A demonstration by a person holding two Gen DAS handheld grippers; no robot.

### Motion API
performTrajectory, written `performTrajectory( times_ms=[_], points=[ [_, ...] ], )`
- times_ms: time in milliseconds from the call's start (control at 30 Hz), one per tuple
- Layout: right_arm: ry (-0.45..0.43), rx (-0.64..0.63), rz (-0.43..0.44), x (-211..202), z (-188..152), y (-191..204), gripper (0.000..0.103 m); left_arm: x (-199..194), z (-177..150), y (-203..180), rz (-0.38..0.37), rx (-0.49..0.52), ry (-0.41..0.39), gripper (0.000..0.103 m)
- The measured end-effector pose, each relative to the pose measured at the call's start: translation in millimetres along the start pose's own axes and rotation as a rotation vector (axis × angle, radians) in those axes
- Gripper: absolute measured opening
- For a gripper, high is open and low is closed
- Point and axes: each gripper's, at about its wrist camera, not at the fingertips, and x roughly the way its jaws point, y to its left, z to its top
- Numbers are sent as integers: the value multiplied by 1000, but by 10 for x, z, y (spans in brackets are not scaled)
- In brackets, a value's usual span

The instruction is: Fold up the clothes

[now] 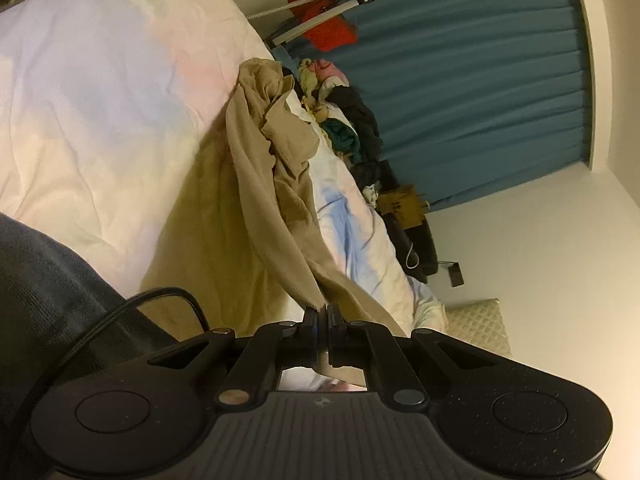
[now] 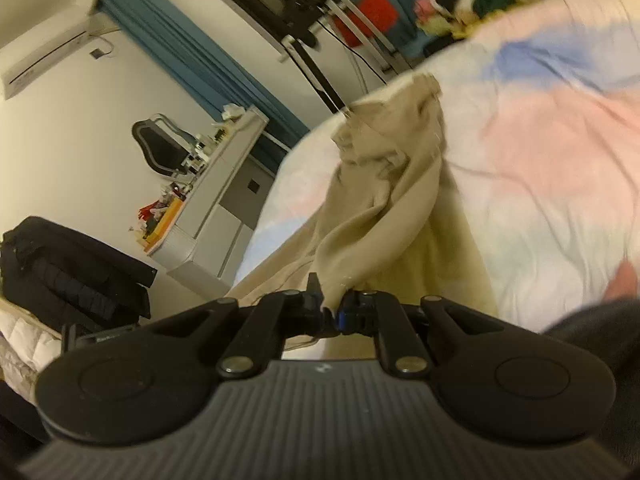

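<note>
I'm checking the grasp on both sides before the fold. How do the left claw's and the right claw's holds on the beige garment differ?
The left claw is shut nearly flat on a thin edge of the beige garment, while the right claw grips a thicker, bunched tuft. From the left claw the cloth runs away in a long taut fold; from the right claw it rises in a looser, twisted drape. Both are closed on the same garment, over the pastel bedding.

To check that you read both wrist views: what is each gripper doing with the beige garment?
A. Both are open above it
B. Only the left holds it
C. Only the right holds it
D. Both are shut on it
D: the beige garment runs into the closed left gripper and is also pinched in the right gripper.
</note>
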Motion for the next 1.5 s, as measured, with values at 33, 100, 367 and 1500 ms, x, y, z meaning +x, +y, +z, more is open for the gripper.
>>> performTrajectory(
  times_ms=[33, 100, 367, 1500],
  points=[
    [-5, 6, -10, 73, 51, -34, 10, 47, 28, 14, 6, -1, -3, 4],
    [-16, 24, -24, 265, 185, -68, 10, 142, 83, 41, 18, -2, -8, 4],
    [-94, 108, -112, 1277, 954, -297, 10, 1058, 824, -97, 128, 101, -102, 5],
    [-192, -171, -257, 2616, 1397, -536, 89, 2500, 1316, 204, 462, 588, -218, 62]
  ],
)
